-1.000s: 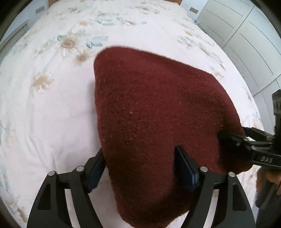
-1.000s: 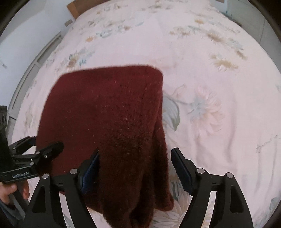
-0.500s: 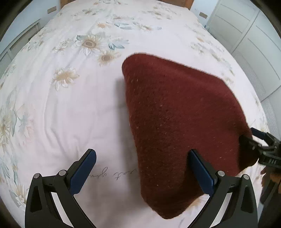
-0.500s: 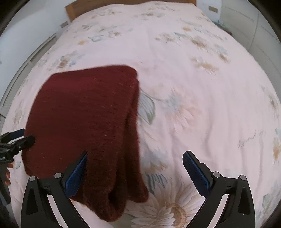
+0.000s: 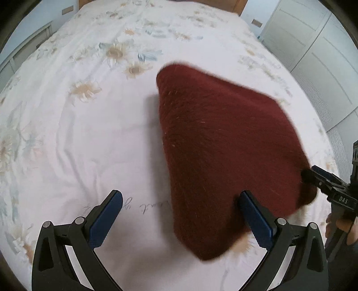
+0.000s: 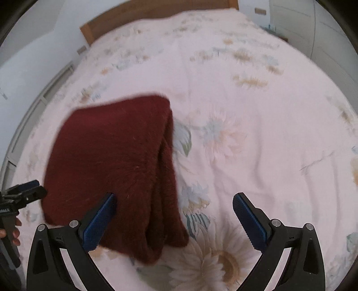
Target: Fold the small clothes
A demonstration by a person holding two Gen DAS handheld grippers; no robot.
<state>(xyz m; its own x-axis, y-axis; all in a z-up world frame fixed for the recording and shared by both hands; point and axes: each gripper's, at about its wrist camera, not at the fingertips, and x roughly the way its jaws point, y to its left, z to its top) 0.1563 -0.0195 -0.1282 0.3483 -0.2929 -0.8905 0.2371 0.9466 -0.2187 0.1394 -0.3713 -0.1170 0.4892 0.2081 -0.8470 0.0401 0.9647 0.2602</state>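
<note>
Folded maroon knit on the flowered bed, both claws spread wide and holding nothing.

The knit [image 5: 223, 161] lies centre-right in the left view, long axis running from the lower middle up and away, its narrower end toward the headboard [image 6: 156, 13]. It looks fuzzy and thick, layers stacked along the right edge in the right view [image 6: 116, 165]. Left claw [image 5: 181, 219] straddles its near left edge; right claw [image 6: 174, 219] straddles its near right edge. Bare sheet [image 5: 67, 134] spreads wide around it.
</note>
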